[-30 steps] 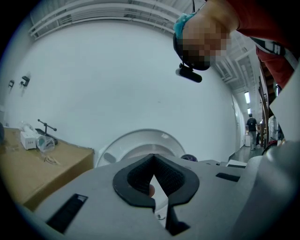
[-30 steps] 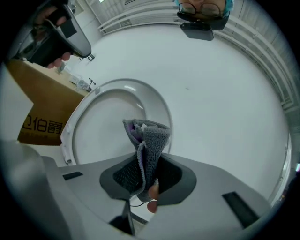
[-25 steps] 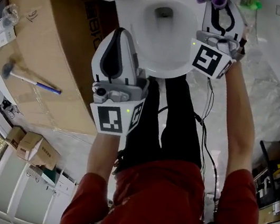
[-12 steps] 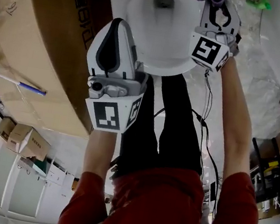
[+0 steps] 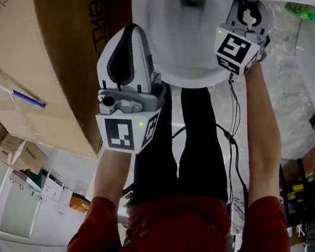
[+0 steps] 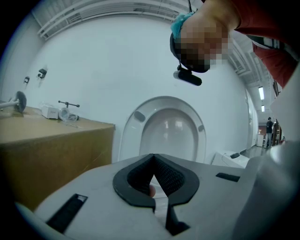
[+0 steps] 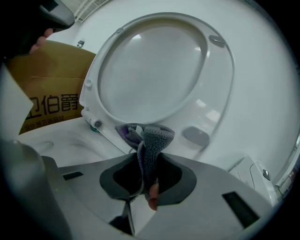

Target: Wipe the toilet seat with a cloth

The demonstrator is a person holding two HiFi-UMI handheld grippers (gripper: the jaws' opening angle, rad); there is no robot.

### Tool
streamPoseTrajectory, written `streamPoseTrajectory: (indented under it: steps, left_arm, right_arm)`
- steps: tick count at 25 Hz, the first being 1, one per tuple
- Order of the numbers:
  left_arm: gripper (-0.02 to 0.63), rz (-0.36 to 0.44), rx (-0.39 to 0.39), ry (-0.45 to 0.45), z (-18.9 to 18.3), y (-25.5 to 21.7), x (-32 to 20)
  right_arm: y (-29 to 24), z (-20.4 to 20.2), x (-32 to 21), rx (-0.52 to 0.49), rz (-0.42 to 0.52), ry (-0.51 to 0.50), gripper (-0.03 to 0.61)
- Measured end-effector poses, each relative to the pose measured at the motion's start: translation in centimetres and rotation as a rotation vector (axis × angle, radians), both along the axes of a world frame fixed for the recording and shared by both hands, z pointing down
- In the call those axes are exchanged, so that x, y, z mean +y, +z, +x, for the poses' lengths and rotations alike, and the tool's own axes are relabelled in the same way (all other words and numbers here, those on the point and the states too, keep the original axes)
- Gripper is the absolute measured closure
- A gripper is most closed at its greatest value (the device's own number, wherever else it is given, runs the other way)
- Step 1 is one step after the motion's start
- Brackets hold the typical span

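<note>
Grey-purple cloth [image 7: 150, 140] bunched in right claw [image 7: 145, 166], white toilet seat [image 7: 154, 70] raised upright.

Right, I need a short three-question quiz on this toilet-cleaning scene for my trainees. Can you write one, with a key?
1. Pick one: what is the right gripper holding?
A. a sponge
B. a grey cloth
C. a brush

2. True or false: the toilet seat is raised, not down on the bowl.

3. Fill in: the hammer lies on top of the ______ beside the toilet.

Key:
1. B
2. True
3. cardboard box
</note>
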State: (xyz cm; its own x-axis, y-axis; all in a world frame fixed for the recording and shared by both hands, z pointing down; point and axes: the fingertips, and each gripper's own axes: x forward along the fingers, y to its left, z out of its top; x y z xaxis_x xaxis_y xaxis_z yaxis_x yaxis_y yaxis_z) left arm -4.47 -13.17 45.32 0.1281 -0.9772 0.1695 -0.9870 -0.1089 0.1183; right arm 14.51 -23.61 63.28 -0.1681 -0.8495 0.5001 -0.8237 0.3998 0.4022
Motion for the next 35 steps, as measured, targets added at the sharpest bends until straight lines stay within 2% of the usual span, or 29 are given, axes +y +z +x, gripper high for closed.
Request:
streamPoseTrajectory:
  steps: [13, 21, 26, 35]
  left_arm:
    - [0.601, -0.001, -0.006, -0.078, -5.1, -0.1, 2.1]
    - [0.601, -0.015, 0.010, -0.113, -6.5, -0.2, 3.2]
    - [0.601, -0.021, 0.022, -0.116, -6.8, 0.0, 3.8]
    - [0.601, -0.017, 0.029, -0.118, -7.2, -0.3, 4.4]
  right_arm:
    - [1.9, -8.5, 0.3, -0.040, -0.071, -0.074, 0.505]
    - [2.4, -15.4, 0.6, -0.047, -0.097, -0.190, 0.505]
    - [2.1, -15.8, 0.7, -0.069, -0.114, -0.155, 0.505]
    - [1.0, -17.7, 1.1, -0.066, -0.103, -0.190, 0.505]
